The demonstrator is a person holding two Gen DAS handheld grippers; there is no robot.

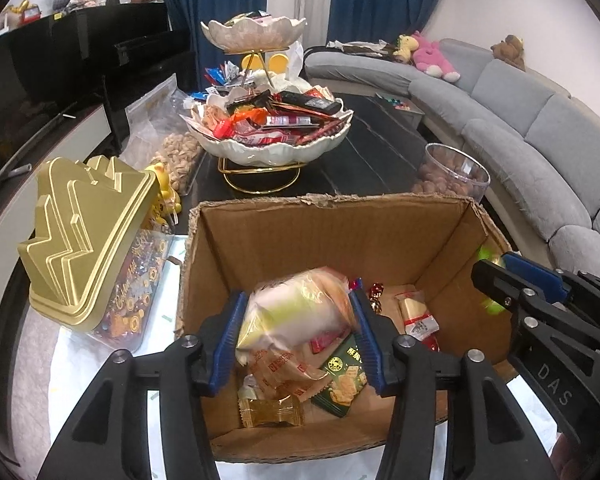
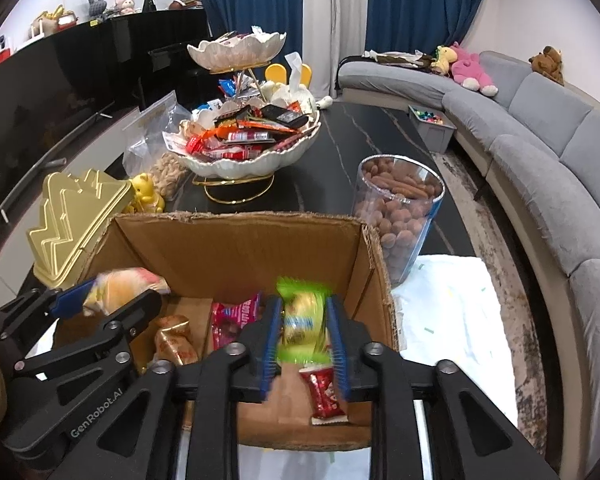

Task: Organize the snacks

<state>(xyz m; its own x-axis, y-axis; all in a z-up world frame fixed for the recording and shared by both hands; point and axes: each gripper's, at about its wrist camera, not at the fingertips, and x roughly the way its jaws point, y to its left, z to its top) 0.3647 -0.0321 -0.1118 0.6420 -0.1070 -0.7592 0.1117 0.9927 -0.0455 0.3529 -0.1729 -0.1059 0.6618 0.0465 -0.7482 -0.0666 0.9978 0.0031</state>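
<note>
An open cardboard box (image 1: 320, 232) (image 2: 236, 244) stands in front of me with several wrapped snacks on its bottom. My left gripper (image 1: 296, 300) (image 2: 116, 292) hangs over the box's left half. A puffy pale bag of snacks (image 1: 296, 316) is blurred between its blue pads, which stand slightly clear of it. My right gripper (image 2: 304, 304) (image 1: 496, 284) is over the right half. A green and yellow packet (image 2: 302, 320), also blurred, sits loose between its pads with a gap on each side. A gold candy (image 1: 270, 412) and a green cracker pack (image 1: 344, 380) lie below.
Behind the box a two-tier shell bowl stand (image 1: 276, 148) (image 2: 240, 164) is heaped with snacks. A gold tin (image 1: 88, 224) (image 2: 76, 216) stands left of the box, a clear jar of nuts (image 1: 456, 172) (image 2: 400, 208) to the right. A grey sofa (image 1: 540, 140) curves along the right.
</note>
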